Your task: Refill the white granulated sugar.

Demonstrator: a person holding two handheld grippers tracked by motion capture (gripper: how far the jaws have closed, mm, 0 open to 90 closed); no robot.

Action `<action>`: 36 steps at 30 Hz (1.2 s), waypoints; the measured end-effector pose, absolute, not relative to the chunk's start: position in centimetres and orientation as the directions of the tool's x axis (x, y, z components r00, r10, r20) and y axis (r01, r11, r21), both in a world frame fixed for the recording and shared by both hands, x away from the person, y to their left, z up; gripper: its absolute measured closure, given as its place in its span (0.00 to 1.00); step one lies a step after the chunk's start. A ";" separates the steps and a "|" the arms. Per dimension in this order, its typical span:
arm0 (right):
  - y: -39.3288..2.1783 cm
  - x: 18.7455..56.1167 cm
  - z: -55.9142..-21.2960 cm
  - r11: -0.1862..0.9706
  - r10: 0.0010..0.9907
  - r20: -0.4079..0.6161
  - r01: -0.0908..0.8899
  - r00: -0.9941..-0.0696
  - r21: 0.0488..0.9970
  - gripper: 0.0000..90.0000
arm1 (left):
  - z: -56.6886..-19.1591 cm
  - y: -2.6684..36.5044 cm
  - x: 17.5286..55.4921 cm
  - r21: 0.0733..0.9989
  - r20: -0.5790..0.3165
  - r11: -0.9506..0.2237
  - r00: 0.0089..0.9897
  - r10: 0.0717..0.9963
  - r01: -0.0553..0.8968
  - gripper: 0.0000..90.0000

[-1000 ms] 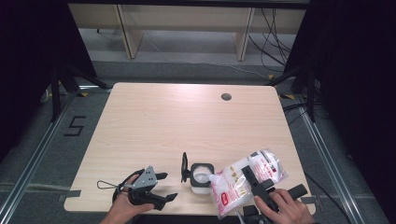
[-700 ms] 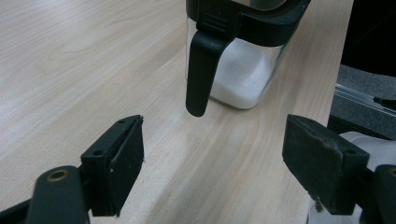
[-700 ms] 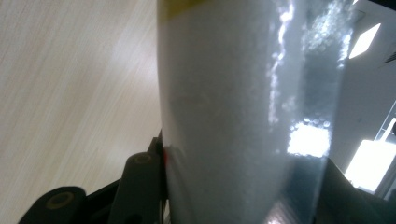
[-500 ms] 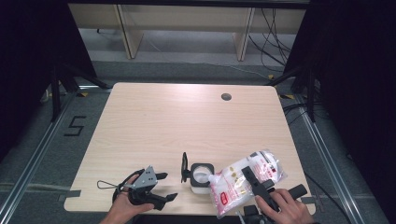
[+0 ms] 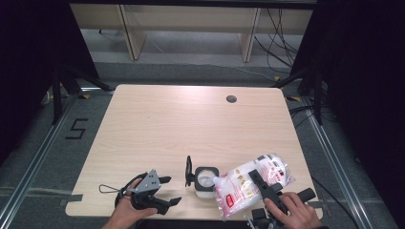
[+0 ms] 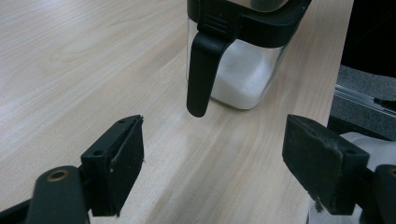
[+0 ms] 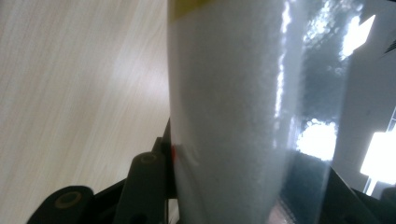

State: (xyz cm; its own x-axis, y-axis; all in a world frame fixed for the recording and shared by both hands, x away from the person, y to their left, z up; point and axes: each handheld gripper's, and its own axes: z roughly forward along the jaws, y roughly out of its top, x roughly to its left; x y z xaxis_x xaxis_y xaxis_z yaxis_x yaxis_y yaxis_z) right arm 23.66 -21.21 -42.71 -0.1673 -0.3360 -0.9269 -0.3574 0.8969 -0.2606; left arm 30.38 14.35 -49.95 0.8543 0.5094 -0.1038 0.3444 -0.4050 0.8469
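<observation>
A clear bag of white granules (image 5: 246,180) with red print lies tilted at the table's front right, its lower corner over the mouth of a small clear jar (image 5: 206,182). The jar holds white granules, and its black lid (image 5: 188,171) is flipped up on the left. My right gripper (image 5: 262,185) is shut on the bag (image 7: 233,116); its jaws have just been closing a little further on it. My left gripper (image 5: 170,190) rests open at the front left, pointing at the jar (image 6: 238,79) and its black flap (image 6: 203,70), with nothing between its pads.
The light wooden table (image 5: 167,124) has a round cable hole (image 5: 231,99) at the back right. The jar and bag stand close to the front edge. Dark floor, metal rails and shelving surround the table.
</observation>
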 end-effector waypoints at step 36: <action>-21.3 23.9 -42.6 0.893 -0.344 -0.922 -0.364 -0.175 -0.264 0.71 | -50.0 14.3 30.4 0.849 -0.100 -0.405 0.855 0.509 0.341 0.23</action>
